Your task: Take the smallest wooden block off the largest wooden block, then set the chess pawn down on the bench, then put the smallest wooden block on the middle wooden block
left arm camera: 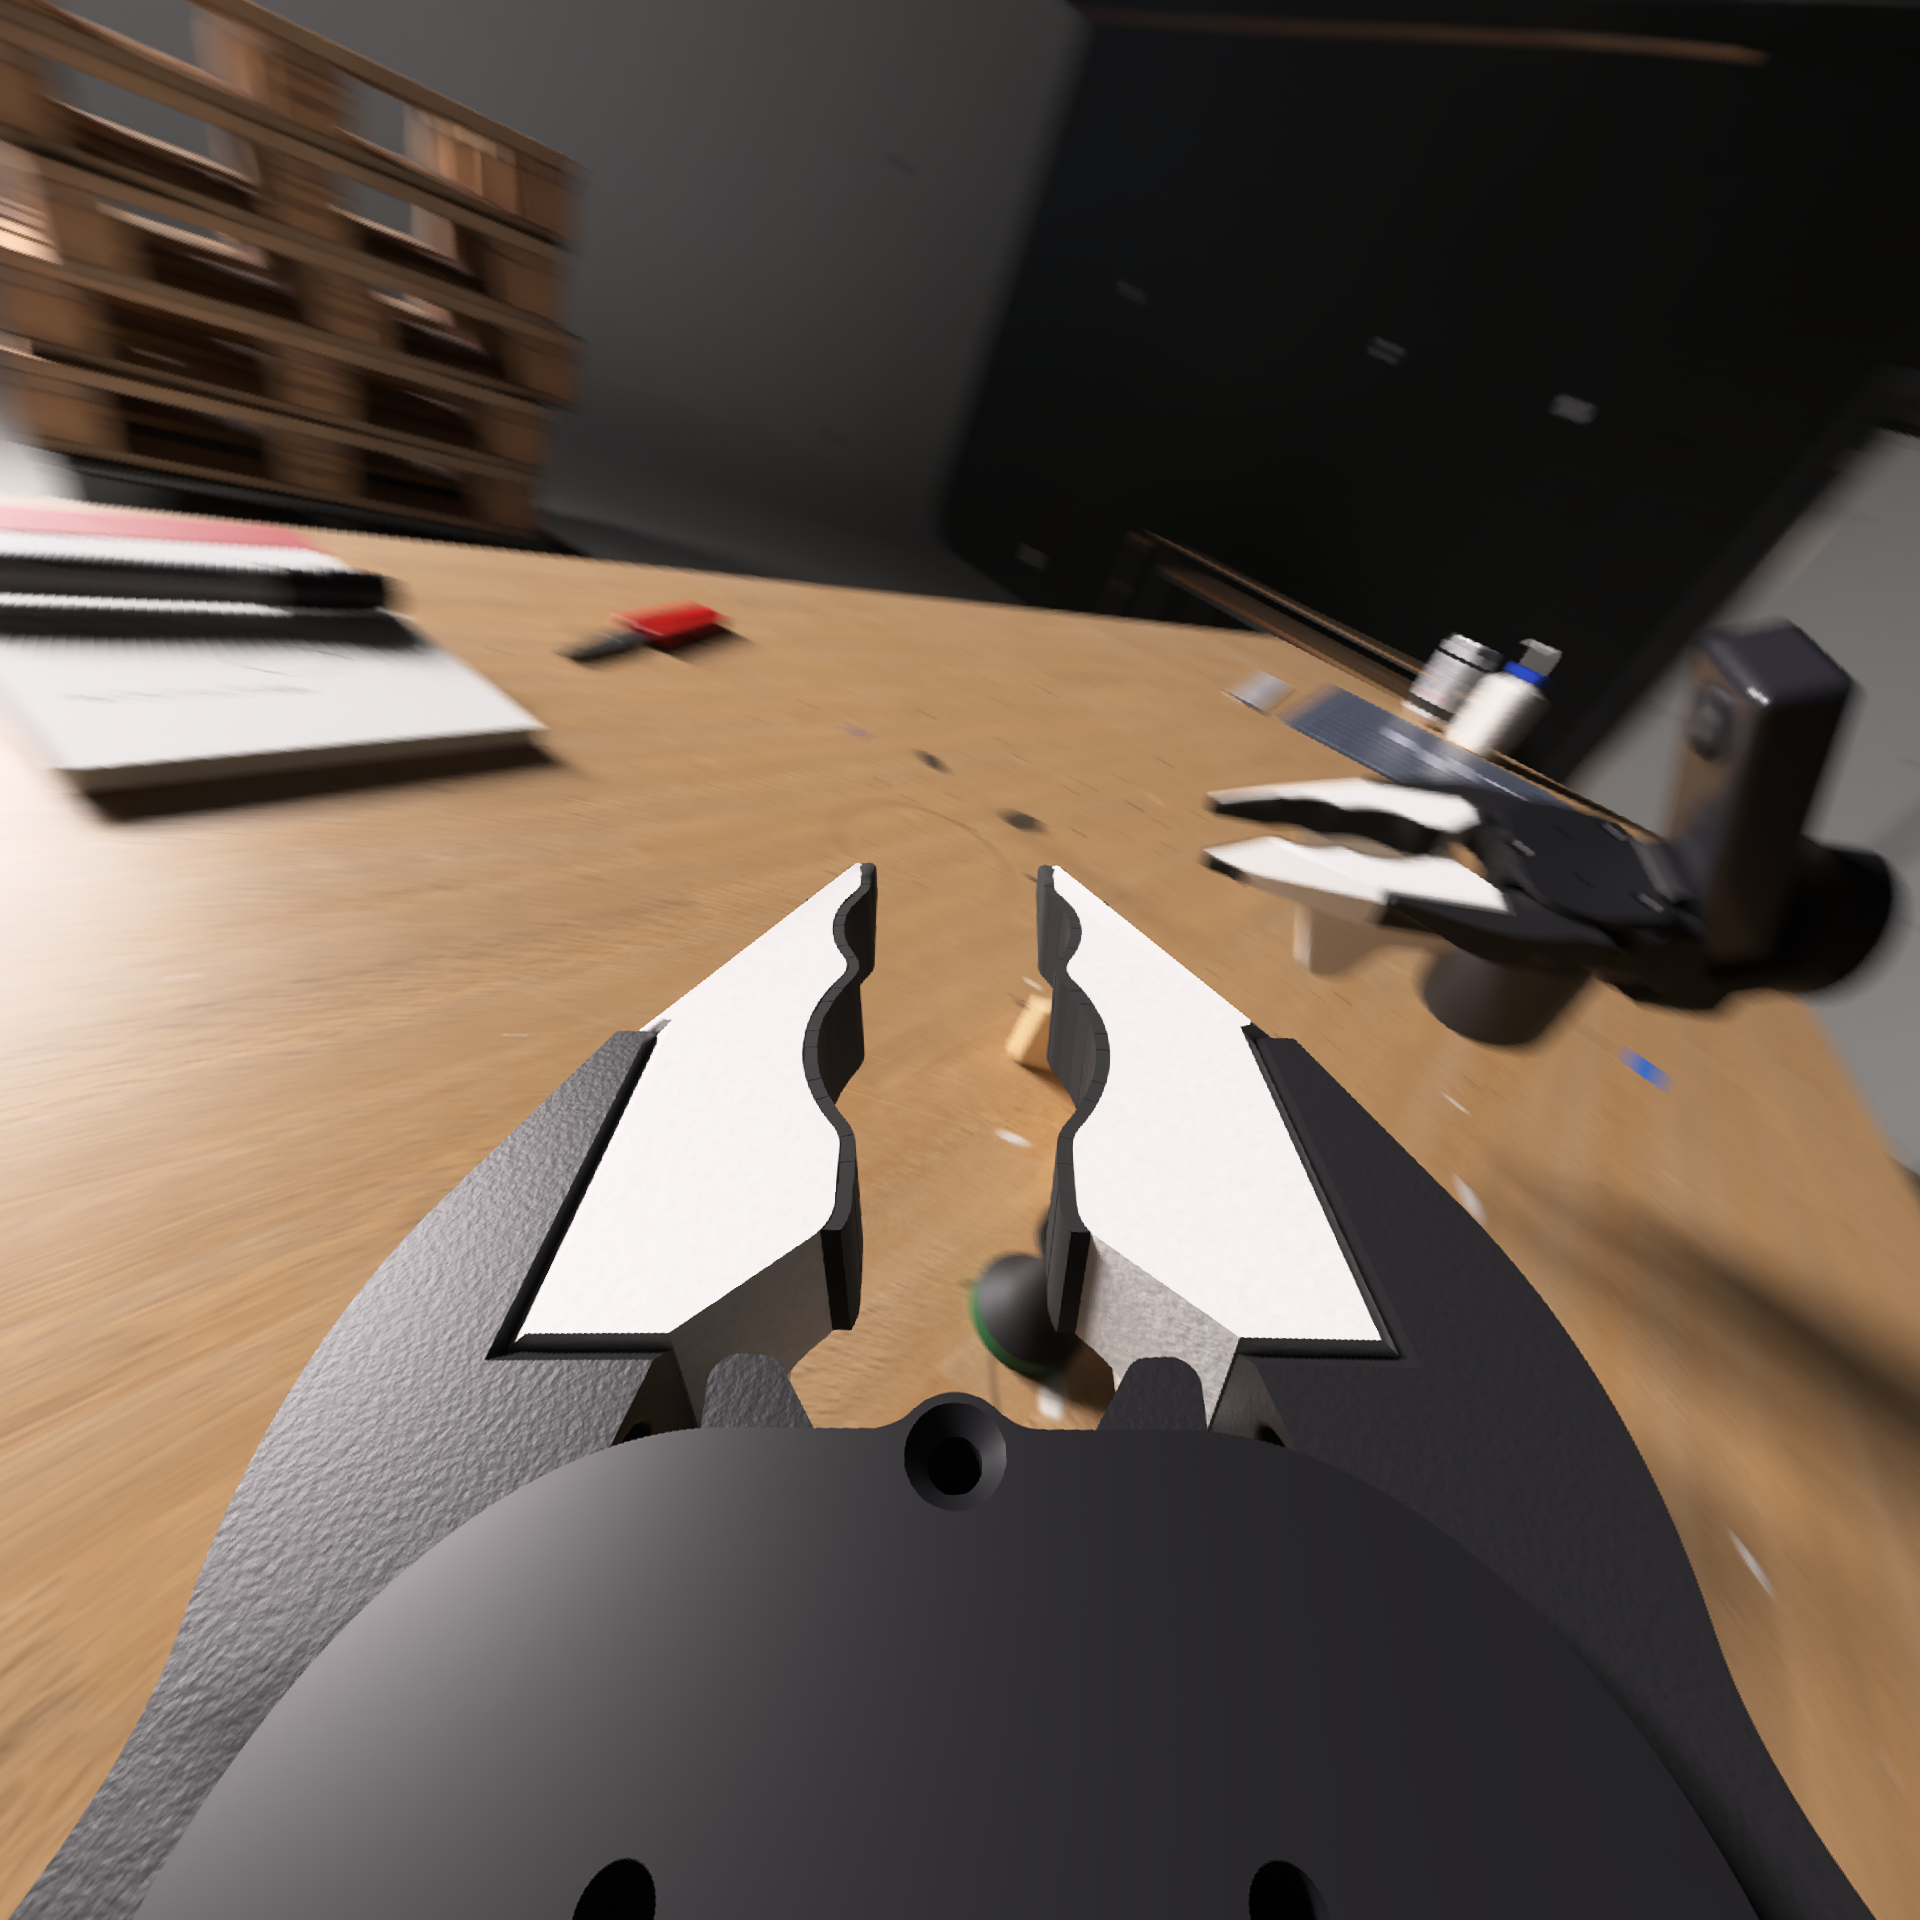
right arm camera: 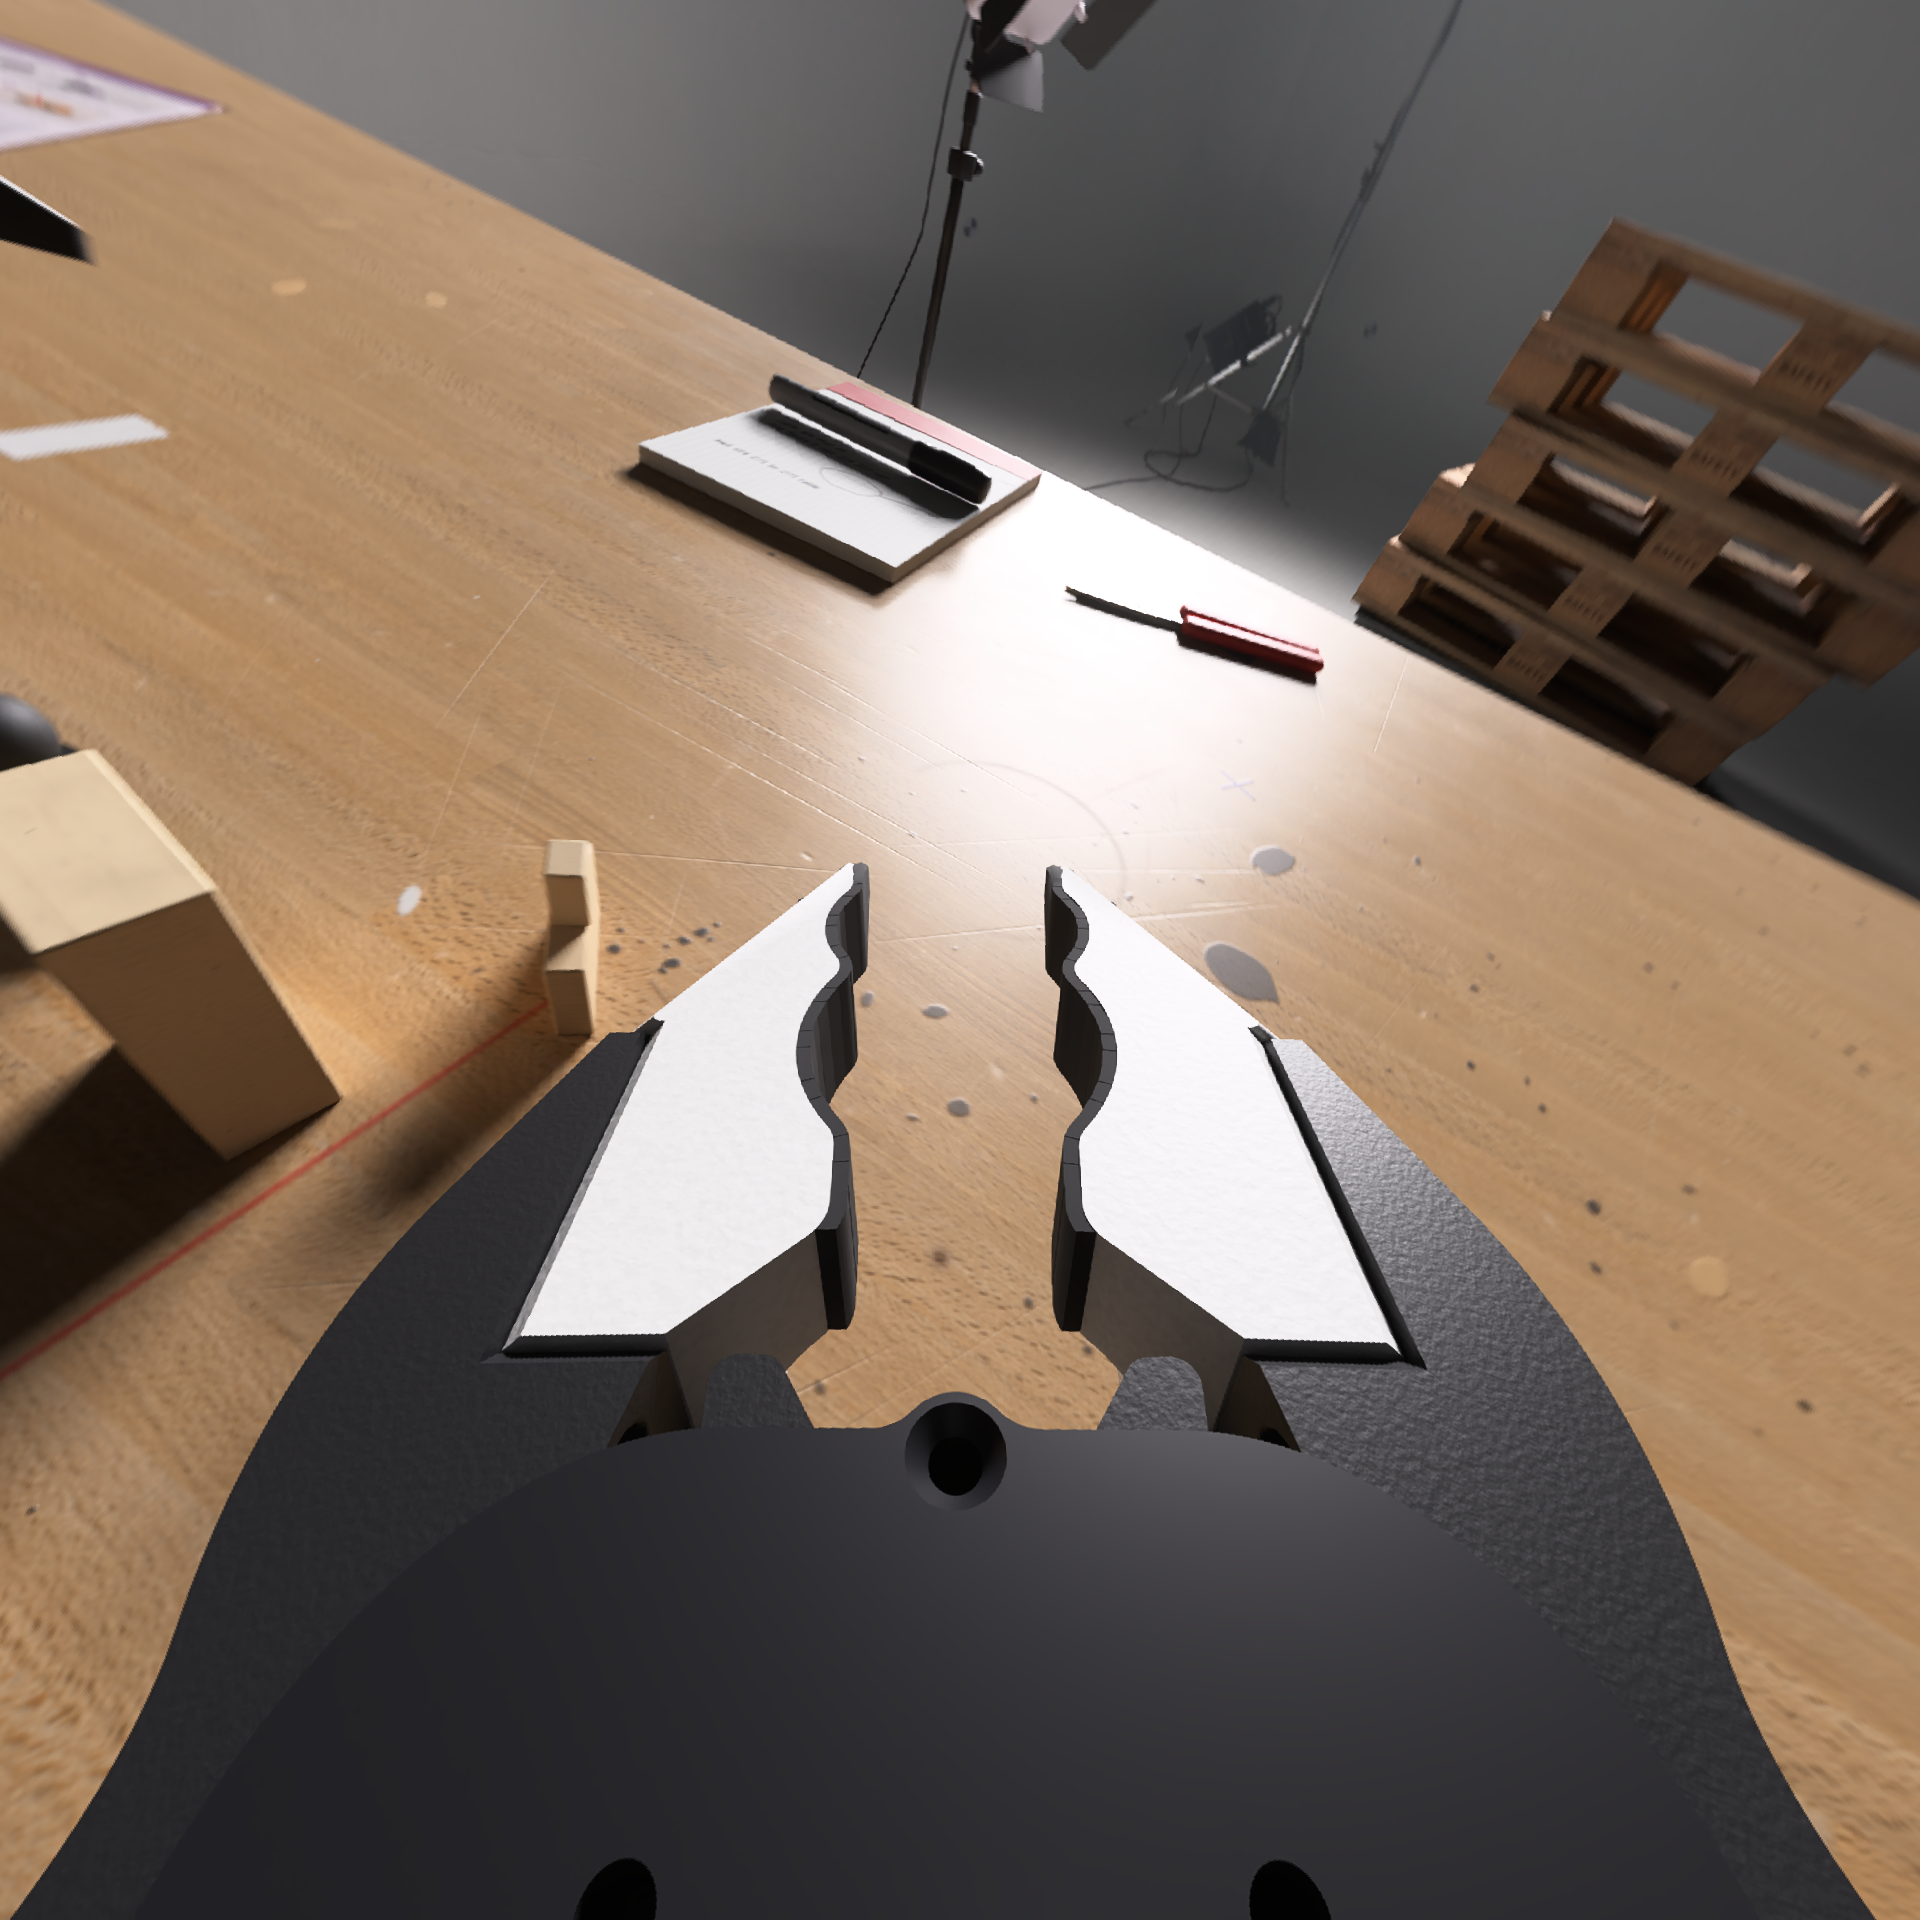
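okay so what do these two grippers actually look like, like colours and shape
Both match. The left gripper and right gripper each have a smooth, rounded black body with a screw hole, rough-textured dark grey arms, and two flat white tapered fingers with dark, wavy scalloped inner edges. No cables or markings show.

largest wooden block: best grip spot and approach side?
Probably from above. Take the largest wooden block near its top, jaws across the flat side faces. Its top face is bare and it stands squarely on the bench, so the faces give square contact. The right gripper is open and beside it.
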Robot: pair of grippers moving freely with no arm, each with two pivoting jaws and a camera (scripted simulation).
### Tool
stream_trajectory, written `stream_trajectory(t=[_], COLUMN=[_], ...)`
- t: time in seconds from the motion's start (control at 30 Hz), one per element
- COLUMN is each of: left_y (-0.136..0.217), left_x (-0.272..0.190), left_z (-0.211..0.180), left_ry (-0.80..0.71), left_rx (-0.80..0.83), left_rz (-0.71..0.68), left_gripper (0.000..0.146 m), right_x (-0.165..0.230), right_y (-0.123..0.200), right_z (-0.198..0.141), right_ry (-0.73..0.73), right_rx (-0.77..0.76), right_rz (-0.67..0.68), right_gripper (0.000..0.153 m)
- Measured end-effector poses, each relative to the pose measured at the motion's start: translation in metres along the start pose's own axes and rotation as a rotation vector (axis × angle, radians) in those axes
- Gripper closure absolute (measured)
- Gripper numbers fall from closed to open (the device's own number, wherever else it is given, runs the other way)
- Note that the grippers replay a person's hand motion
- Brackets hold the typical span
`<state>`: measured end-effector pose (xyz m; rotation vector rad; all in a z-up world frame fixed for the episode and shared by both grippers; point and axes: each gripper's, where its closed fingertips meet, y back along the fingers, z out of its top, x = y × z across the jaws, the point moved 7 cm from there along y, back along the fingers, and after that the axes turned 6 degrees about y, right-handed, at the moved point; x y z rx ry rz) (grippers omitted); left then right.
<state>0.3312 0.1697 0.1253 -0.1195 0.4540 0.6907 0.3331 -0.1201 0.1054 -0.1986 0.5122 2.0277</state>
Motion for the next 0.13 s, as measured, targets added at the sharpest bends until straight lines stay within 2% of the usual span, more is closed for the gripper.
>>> stream_trajectory(t=[0.07,0.13], left_y=[0.008,0.011], left_x=[0.007,0.015], left_z=[0.012,0.015], left_ry=[-0.018,-0.042], left_rx=[-0.077,-0.095], left_rz=[0.154,0.203], left_gripper=[0.120,0.122], right_x=[-0.008,-0.008], right_y=[-0.004,-0.007], right_z=[-0.005,-0.008], right_ry=[-0.077,-0.099], right_rx=[0.004,0.019], right_rz=[0.020,0.026], right_gripper=[0.116,0.111])
